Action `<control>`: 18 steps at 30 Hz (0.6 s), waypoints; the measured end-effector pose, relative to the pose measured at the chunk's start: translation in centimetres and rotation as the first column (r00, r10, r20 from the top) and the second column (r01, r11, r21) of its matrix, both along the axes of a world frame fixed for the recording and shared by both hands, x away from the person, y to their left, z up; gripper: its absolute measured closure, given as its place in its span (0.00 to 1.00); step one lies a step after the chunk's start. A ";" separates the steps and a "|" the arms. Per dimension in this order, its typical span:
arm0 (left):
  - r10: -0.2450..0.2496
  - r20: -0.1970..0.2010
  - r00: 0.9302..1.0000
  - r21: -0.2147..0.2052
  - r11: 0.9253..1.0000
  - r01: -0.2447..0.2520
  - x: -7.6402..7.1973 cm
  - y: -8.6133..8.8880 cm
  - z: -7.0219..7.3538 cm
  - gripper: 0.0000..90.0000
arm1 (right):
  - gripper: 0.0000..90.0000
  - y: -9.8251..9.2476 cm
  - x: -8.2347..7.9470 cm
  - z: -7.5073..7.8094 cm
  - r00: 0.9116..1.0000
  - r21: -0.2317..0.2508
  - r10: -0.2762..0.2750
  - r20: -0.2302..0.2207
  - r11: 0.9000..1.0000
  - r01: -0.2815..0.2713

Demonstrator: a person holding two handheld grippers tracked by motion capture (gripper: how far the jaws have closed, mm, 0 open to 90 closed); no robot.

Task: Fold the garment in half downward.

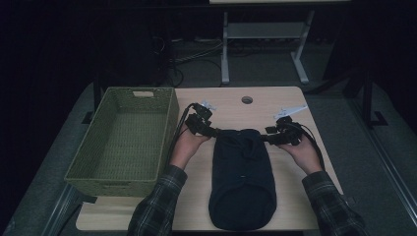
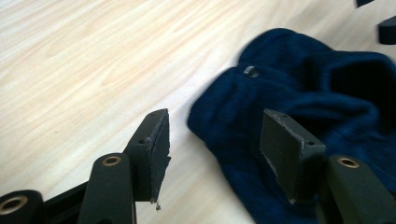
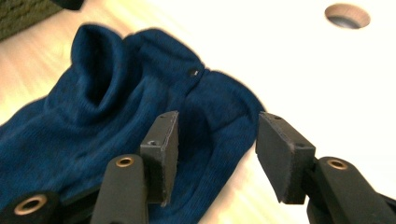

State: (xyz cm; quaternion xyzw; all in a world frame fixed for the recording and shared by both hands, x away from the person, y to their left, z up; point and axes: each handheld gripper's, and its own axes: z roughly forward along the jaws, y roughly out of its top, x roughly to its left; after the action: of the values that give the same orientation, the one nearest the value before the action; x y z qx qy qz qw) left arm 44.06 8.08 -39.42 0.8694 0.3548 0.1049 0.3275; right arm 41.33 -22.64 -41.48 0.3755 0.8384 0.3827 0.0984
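Navy garment (image 1: pixel 242 179) lay folded lengthwise on the table (image 1: pixel 290 206), its top end between the two grippers. Left gripper (image 2: pixel 212 151) hovered at one top corner, jaws apart and gripping nothing; right gripper (image 3: pixel 217 154) stood likewise half-open over the other corner. Seen from above, the dark cloth hid its folds, and the jaw tips merged with it.

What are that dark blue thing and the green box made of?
The garment looks like soft, matte knitted fabric: fine ribbing shows at its edge, with a small button. The basket looks woven, perhaps wicker or paper cord, judging by its coarse weave texture.
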 end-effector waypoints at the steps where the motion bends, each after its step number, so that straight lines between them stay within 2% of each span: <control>1: 0.006 -0.010 1.000 -0.002 1.000 -0.006 0.6 0.0 -0.4 0.47 | 0.54 0.0 0.2 0.0 1.000 0.006 -0.004 -0.008 1.000 0.004; 4: 0.011 -0.023 1.000 0.004 1.000 -0.011 1.1 -0.2 -0.9 0.47 | 0.54 0.1 0.5 0.0 1.000 0.005 -0.010 -0.007 1.000 0.010; 6: 0.019 -0.035 0.999 0.005 1.000 -0.019 1.9 -0.4 -1.7 0.47 | 0.54 0.1 1.1 0.0 1.000 0.006 -0.018 -0.006 1.000 0.018; 9: 0.022 -0.046 0.999 0.009 1.000 -0.021 2.2 -0.5 -2.3 0.47 | 0.54 0.1 1.4 0.1 1.000 0.009 -0.030 0.010 1.000 0.030; 14: 0.023 -0.079 0.997 0.013 1.000 -0.022 3.0 -1.1 -4.2 0.46 | 0.54 0.3 2.5 -0.2 0.999 0.015 -0.045 -0.004 0.999 0.045; 15: 0.023 -0.079 0.997 0.013 1.000 -0.022 3.0 -1.1 -4.2 0.46 | 0.54 0.3 2.5 -0.2 0.999 0.015 -0.045 -0.004 0.999 0.045; 17: 0.024 -0.085 0.996 0.023 0.999 -0.023 3.1 -1.3 -4.7 0.46 | 0.54 0.5 3.0 -0.3 0.999 0.013 -0.049 -0.006 0.999 0.049; 18: 0.022 -0.087 0.996 0.041 0.999 -0.019 3.2 -1.4 -5.0 0.46 | 0.54 0.6 3.2 -0.5 0.998 0.014 -0.058 0.005 0.998 0.058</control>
State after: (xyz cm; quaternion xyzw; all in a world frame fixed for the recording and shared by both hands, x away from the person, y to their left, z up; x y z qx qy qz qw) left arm 47.30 6.66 -44.45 0.8759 0.3756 0.0772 0.2929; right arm 44.58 -22.06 -42.00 0.3993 0.8243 0.3864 0.1089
